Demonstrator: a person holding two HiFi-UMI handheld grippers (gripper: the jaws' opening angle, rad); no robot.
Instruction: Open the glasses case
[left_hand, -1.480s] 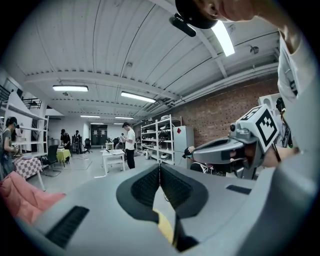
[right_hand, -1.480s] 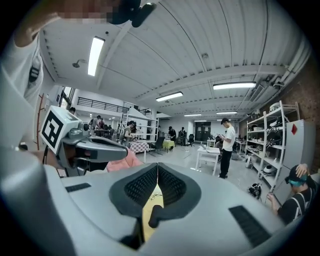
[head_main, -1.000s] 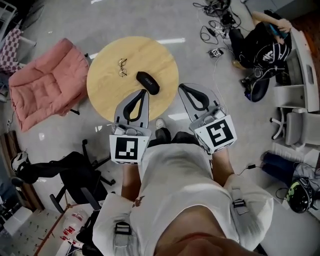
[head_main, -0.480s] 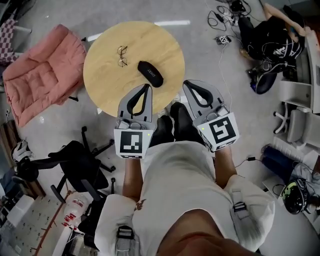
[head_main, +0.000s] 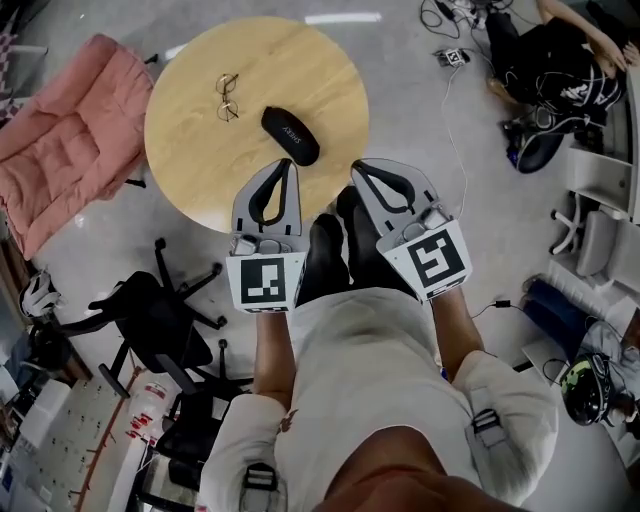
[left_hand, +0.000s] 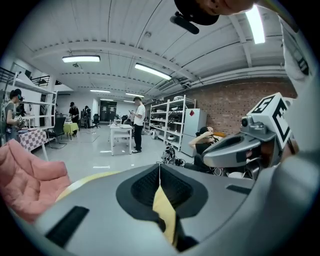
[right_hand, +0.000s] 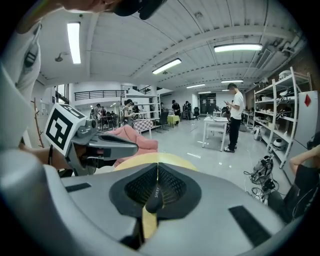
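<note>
At the near edge of the round wooden worktop (head_main: 195, 165), left claw (head_main: 282, 163) and right claw (head_main: 357, 165) hover pressed together and empty, so unless spread they may merely shove the closed glasses case (head_main: 290, 134), lying mid-worktop, toward the nearby spectacles (head_main: 227, 97).

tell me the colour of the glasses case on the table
The glasses case is black; the head view shows it best.
</note>
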